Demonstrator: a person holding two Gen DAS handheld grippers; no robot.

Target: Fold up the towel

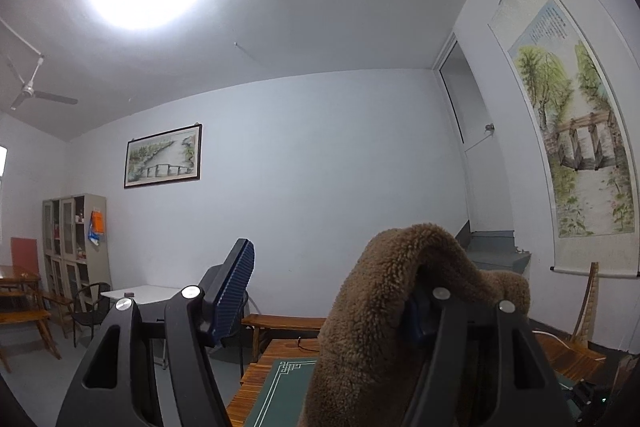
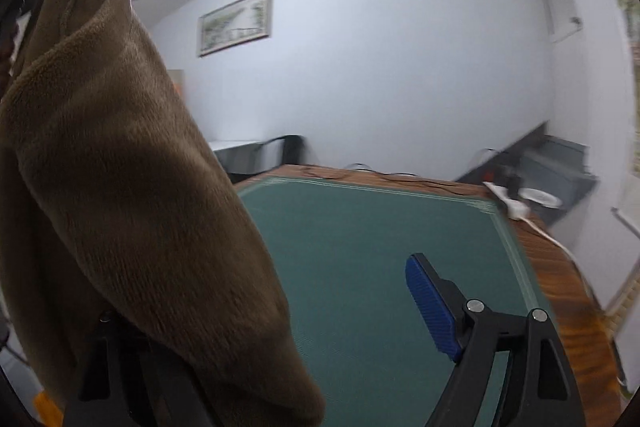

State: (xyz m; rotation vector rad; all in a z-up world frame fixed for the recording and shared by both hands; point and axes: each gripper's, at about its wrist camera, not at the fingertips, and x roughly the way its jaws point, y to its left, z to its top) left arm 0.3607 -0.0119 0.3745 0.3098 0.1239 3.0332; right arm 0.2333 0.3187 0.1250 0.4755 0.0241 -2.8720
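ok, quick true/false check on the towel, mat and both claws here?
1. The towel is brown. True.
2. The towel lies flat on the green mat. False: it hangs draped over claw fingers, off the mat.
3. The right claw is clamped on the towel. False: its jaws stand wide apart, and the towel drapes over one finger only.
4. The green mat lies on a wooden table. True.
5. The left claw has its jaws apart. True.
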